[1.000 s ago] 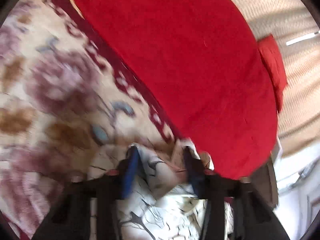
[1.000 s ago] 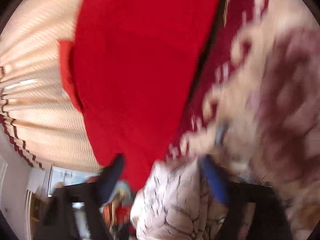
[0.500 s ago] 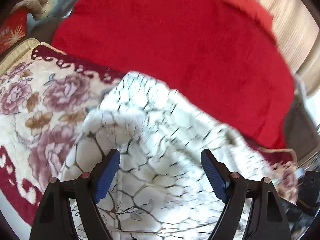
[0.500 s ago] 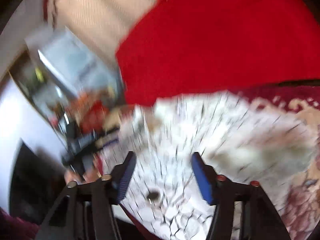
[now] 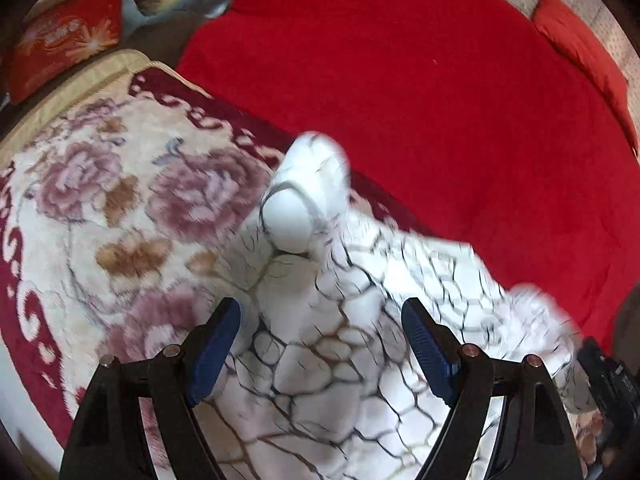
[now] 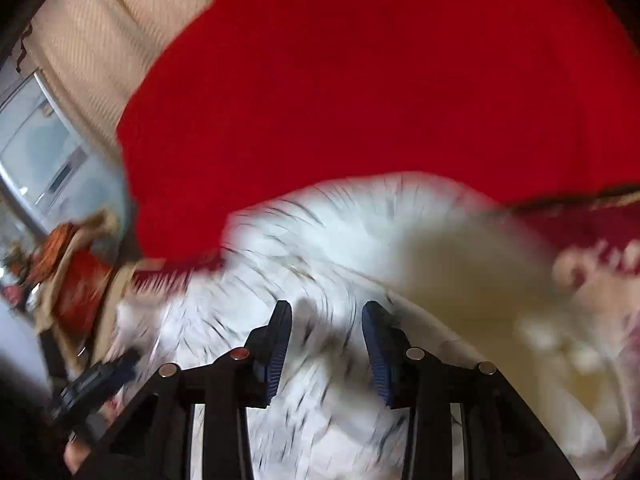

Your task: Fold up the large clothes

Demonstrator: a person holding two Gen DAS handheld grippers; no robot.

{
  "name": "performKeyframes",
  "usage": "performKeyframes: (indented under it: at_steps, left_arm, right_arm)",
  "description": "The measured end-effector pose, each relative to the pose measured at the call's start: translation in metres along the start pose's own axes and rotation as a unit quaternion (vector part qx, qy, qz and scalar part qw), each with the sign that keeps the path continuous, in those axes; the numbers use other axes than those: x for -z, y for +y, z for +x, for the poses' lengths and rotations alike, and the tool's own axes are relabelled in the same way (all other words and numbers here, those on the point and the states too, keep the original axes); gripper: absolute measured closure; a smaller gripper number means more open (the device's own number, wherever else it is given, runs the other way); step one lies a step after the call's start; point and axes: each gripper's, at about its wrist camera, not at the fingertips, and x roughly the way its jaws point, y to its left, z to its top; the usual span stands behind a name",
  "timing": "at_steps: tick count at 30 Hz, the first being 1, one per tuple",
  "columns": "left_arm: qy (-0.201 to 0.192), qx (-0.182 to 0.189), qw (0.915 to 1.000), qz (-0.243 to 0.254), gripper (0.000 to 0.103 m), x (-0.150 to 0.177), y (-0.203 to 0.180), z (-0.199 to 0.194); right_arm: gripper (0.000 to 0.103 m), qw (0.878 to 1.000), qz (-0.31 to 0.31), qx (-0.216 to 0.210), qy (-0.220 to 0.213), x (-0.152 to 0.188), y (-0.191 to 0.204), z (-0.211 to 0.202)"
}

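1. While spread wide with nothing pinched, left gripper [image 5: 322, 344] hovering over white garment [image 5: 340, 360] with dark crackle print. Heaped on flowered blanket [image 5: 120, 200], one rumpled peak raised toward red cover [image 5: 420, 100]. Red cushion [image 5: 64, 44] far left.
2. Right wrist view, heavily blurred: right gripper [image 6: 326, 330] closing, blue pads [image 6: 280, 344] apart, garment [image 6: 320, 240] lying between and below, not yet pinched. Red cover [image 6: 360, 80] beyond, curtain [image 6: 100, 28] upper left.
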Motion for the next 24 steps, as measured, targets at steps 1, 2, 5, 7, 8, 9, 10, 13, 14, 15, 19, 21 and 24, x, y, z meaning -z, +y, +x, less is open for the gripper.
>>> performKeyframes:
  at_steps: [1, 2, 5, 7, 8, 9, 10, 13, 14, 15, 19, 21, 24]
  left_arm:
    - [-0.003, 0.0, 1.0, 0.001, 0.02, -0.001, -0.001, -0.002]
    - [-0.006, 0.003, 1.0, 0.005, 0.02, -0.002, -0.002, -0.004]
    - [-0.013, 0.0, 0.9997, 0.02, 0.02, -0.001, -0.005, -0.008]
    - [-0.015, -0.026, 0.9992, 0.028, 0.02, 0.0, -0.006, -0.009]
    - [-0.012, -0.044, 0.9986, 0.028, 0.02, 0.001, -0.004, -0.006]
    - [-0.004, -0.057, 0.9979, 0.029, 0.02, 0.002, -0.003, -0.001]
    - [0.012, -0.071, 0.9969, 0.032, 0.02, 0.003, 0.0, 0.008]
    - [0.061, -0.103, 0.9921, 0.037, 0.02, 0.011, 0.004, 0.031]
    - [0.069, -0.106, 0.9912, 0.037, 0.02, 0.014, 0.005, 0.034]
    - [0.073, -0.109, 0.9907, 0.037, 0.02, 0.016, 0.006, 0.036]
    - [0.052, -0.114, 0.9914, 0.038, 0.02, 0.021, 0.003, 0.022]
    - [0.037, -0.09, 0.9944, 0.04, 0.02, 0.022, -0.004, 0.011]
    - [0.013, -0.073, 0.9952, 0.064, 0.02, 0.024, -0.019, 0.0]
  right_arm:
    - [0.06, 1.0, -0.008, -0.012, -0.004, 0.003, 0.005, -0.004]
    - [0.06, 1.0, -0.018, -0.015, -0.002, 0.006, 0.012, -0.008]
    - [0.06, 0.998, -0.061, 0.015, 0.017, 0.018, 0.021, -0.017]
    - [0.06, 0.998, -0.058, 0.033, 0.019, 0.024, 0.013, -0.024]
    - [0.06, 0.998, -0.05, 0.038, 0.021, 0.025, 0.009, -0.025]
    - [0.06, 0.998, -0.032, 0.05, 0.031, 0.029, -0.003, -0.026]
    - [0.06, 0.997, -0.019, 0.06, 0.039, 0.029, -0.019, -0.022]
    - [0.058, 0.99, 0.039, 0.093, 0.102, 0.045, -0.06, -0.001]
    - [0.058, 0.988, 0.057, 0.089, 0.111, 0.05, -0.07, 0.001]
    - [0.058, 0.989, 0.08, 0.074, 0.1, 0.05, -0.081, -0.01]
    - [0.057, 0.991, 0.069, 0.088, 0.068, 0.051, -0.069, -0.035]
    - [0.057, 0.995, 0.048, 0.067, 0.058, 0.045, -0.049, -0.039]
    - [0.057, 0.997, 0.007, 0.045, 0.061, 0.037, -0.013, -0.031]
